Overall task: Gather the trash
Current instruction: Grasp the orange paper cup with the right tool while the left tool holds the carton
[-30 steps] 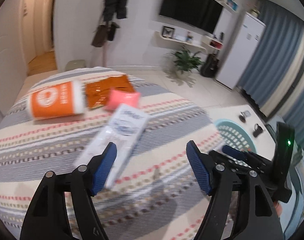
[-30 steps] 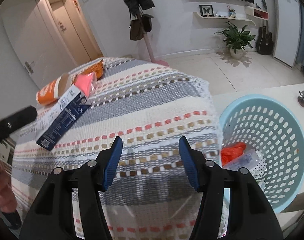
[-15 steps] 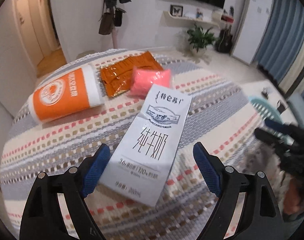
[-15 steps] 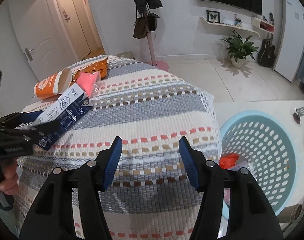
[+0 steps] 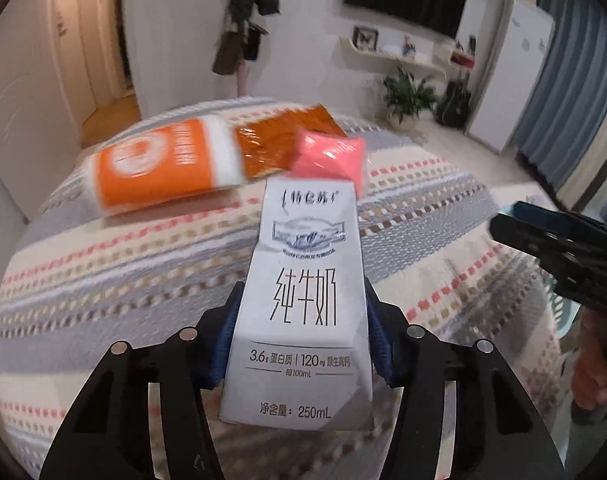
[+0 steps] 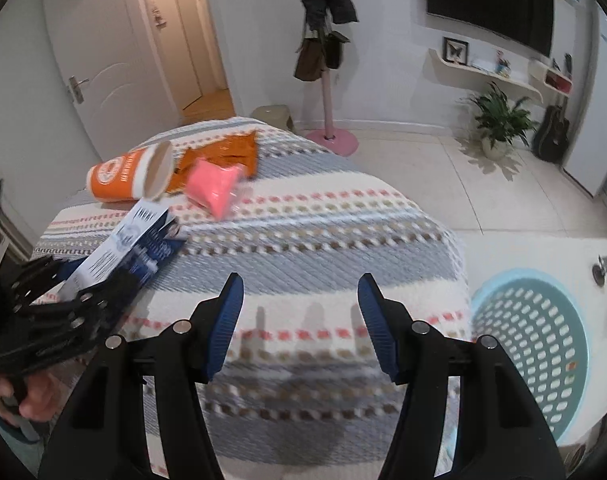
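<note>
My left gripper (image 5: 301, 320) is shut on a white milk carton (image 5: 305, 304), its blue pads pressing both sides; the carton's far end points at the table. The carton also shows in the right wrist view (image 6: 131, 248), with the left gripper (image 6: 55, 312) around it. Behind it on the striped tablecloth (image 5: 143, 264) lie an orange paper cup (image 5: 163, 164) on its side, an orange wrapper (image 5: 279, 140) and a pink packet (image 5: 329, 156). My right gripper (image 6: 299, 312) is open and empty above the table's near edge. The light blue basket (image 6: 539, 344) stands on the floor at the right.
The round table with the striped cloth (image 6: 323, 232) fills the middle. A pink coat stand (image 6: 329, 96), a potted plant (image 6: 497, 120) and a guitar (image 6: 553, 132) stand by the far wall. The right gripper shows at the right in the left wrist view (image 5: 563, 248).
My left gripper moved forward over the milk carton and shut on it. My right gripper shifted left, so the basket now sits further right in its view.
</note>
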Demonstrator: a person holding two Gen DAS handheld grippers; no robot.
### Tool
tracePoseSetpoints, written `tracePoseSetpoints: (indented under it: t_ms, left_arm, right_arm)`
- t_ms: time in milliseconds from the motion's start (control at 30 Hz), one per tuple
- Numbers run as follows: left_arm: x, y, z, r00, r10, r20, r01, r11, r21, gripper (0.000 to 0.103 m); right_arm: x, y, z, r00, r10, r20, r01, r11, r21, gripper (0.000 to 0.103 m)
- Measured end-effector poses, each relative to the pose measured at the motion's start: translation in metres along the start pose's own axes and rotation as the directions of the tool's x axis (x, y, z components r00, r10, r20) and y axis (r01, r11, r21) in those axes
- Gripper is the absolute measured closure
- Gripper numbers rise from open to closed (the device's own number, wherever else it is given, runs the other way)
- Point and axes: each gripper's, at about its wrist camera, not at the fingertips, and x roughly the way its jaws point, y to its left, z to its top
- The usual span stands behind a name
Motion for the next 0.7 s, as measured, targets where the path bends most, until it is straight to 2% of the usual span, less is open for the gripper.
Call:
tracePoseSetpoints:
  t_ms: [167, 367, 467, 600, 700]
  left_arm:
    - [-0.033, 0.048, -0.017, 0.998, 0.042, 0.052, -0.035, 0.991, -0.129, 0.051]
    - [-0.056, 0.101, -0.042, 0.992, 0.095, 0.087, -0.07, 0.962, -0.262, 0.051]
    - [-0.065, 0.113, -0.048, 0.987, 0.106, 0.12, -0.067, 0.954, -0.291, 0.051]
    - [-0.07, 0.118, -0.051, 0.982, 0.121, 0.145, -0.073, 0.95, -0.303, 0.051]
    - [-0.077, 0.116, -0.053, 0.978, 0.138, 0.158, -0.088, 0.954, -0.288, 0.051]
  right_arm:
    - [0.006, 0.039, 0.015, 0.999, 0.046, 0.009, -0.046, 0.997, -0.066, 0.047]
    - [0.02, 0.095, 0.035, 0.991, 0.13, 0.02, -0.127, 0.984, -0.123, 0.045]
    - [0.03, 0.12, 0.05, 0.989, 0.145, 0.033, -0.139, 0.978, -0.154, 0.039]
    - [0.05, 0.139, 0.072, 0.988, 0.152, 0.012, -0.147, 0.971, -0.187, 0.038]
    - [0.069, 0.156, 0.093, 0.992, 0.129, -0.015, -0.128, 0.955, -0.267, 0.038]
